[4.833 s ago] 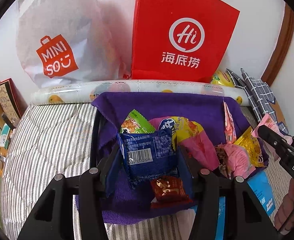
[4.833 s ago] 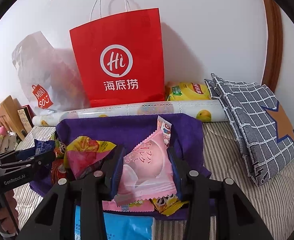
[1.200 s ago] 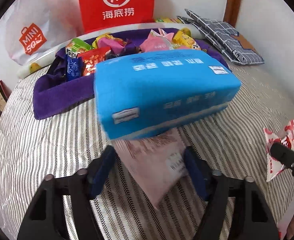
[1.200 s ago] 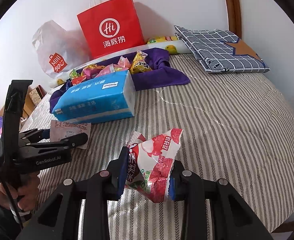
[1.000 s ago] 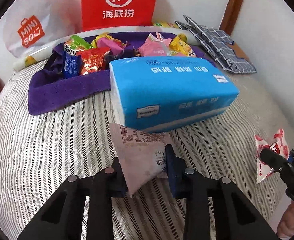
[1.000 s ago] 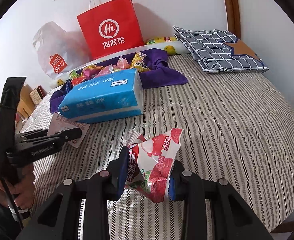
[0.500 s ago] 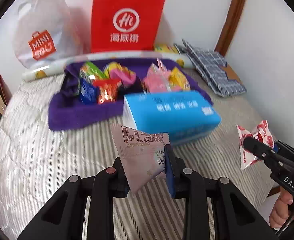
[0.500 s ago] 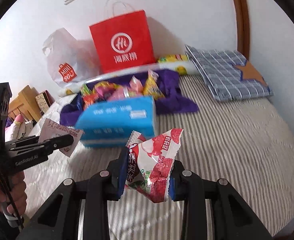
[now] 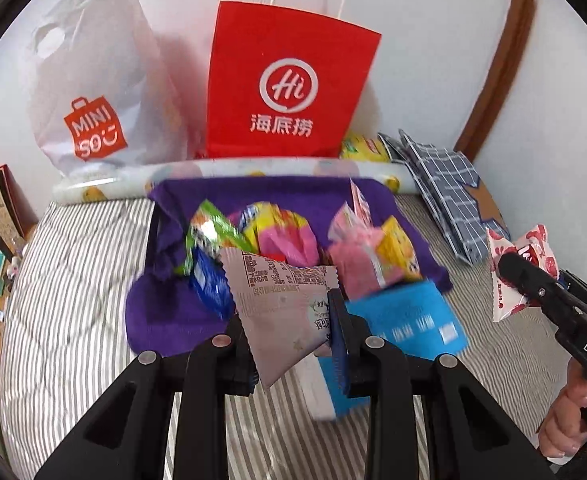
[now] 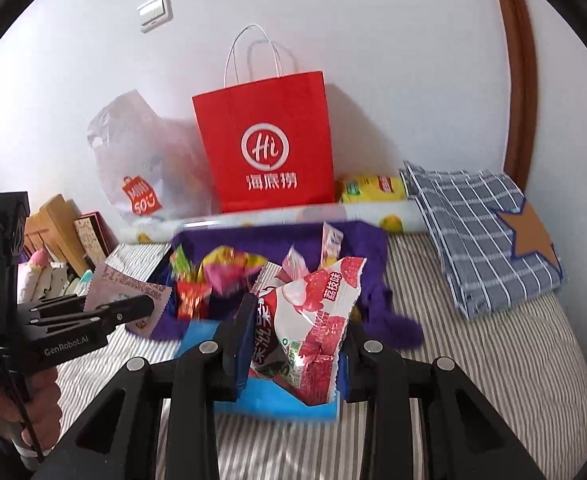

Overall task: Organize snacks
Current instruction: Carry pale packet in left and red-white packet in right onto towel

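My left gripper is shut on a pale pink snack packet, held in the air in front of the purple cloth that carries several bright snack packs. My right gripper is shut on a red-and-white lychee snack bag, also lifted. The pink packet shows at the left of the right wrist view, pinched in the left gripper. The lychee bag and the right gripper show at the right edge of the left wrist view. A blue tissue pack lies on the striped bed just below both grippers.
A red paper bag and a white plastic bag lean on the wall behind a rolled printed sheet. A folded checked cloth lies at the right. A yellow chip bag sits by the wall. Boxes and clutter stand off the bed's left side.
Both grippers have risen and moved forward toward the purple cloth, each still holding its packet. The tissue pack now sits low under the fingers, and the bags on the wall look larger.
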The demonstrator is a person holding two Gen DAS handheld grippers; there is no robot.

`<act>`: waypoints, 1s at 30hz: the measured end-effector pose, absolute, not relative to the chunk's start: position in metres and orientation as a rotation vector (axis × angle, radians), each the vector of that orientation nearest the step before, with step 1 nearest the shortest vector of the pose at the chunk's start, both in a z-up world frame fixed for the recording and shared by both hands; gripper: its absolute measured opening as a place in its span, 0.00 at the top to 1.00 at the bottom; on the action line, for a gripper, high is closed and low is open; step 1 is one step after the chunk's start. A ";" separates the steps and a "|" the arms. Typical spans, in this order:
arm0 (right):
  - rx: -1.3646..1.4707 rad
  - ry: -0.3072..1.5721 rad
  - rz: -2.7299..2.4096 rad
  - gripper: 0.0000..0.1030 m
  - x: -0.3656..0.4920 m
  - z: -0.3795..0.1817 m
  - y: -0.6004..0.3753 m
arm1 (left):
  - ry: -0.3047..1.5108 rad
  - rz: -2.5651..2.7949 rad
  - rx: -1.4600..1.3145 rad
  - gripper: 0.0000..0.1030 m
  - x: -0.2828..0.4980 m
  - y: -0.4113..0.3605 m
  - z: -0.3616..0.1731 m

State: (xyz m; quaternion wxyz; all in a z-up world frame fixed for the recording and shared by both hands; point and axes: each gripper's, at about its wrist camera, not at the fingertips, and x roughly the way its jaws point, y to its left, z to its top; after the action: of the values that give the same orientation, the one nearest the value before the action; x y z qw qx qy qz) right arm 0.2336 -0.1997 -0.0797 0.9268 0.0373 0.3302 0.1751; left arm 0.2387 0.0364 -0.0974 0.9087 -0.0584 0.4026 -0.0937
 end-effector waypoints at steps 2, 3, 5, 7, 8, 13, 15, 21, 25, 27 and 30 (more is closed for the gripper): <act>0.076 0.672 0.362 0.70 0.244 -0.078 -0.197 | 0.826 -0.190 -0.124 0.73 0.250 0.037 -0.094; 0.074 0.667 0.361 0.70 0.252 -0.076 -0.195 | 0.822 -0.189 -0.126 0.73 0.257 0.036 -0.092; 0.071 0.664 0.362 0.70 0.263 -0.075 -0.192 | 0.815 -0.187 -0.126 0.73 0.268 0.036 -0.090; 0.070 0.663 0.362 0.70 0.274 -0.075 -0.189 | 0.810 -0.186 -0.131 0.73 0.279 0.035 -0.088; 0.069 0.664 0.361 0.70 0.279 -0.075 -0.188 | 0.809 -0.187 -0.134 0.73 0.284 0.036 -0.089; 0.074 0.672 0.373 0.70 0.306 -0.082 -0.182 | 0.814 -0.184 -0.149 0.73 0.309 0.036 -0.093; 0.074 0.681 0.383 0.70 0.315 -0.089 -0.178 | 0.819 -0.177 -0.150 0.73 0.317 0.036 -0.096; 0.090 0.741 0.406 0.70 0.340 -0.119 -0.167 | 0.851 -0.163 -0.169 0.73 0.341 0.036 -0.116; 0.075 0.787 0.410 0.70 0.351 -0.139 -0.160 | 0.886 -0.153 -0.176 0.72 0.351 0.037 -0.132; 0.064 0.797 0.410 0.70 0.353 -0.144 -0.158 | 0.899 -0.153 -0.186 0.72 0.354 0.037 -0.138; 0.073 0.814 0.410 0.70 0.356 -0.149 -0.158 | 0.902 -0.159 -0.187 0.72 0.353 0.036 -0.143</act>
State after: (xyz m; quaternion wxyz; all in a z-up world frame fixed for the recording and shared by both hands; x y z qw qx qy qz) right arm 0.3555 -0.1582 -0.1490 0.8973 0.0351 0.3928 0.1981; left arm 0.3533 0.0358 -0.1427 0.8927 -0.0901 0.4348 -0.0767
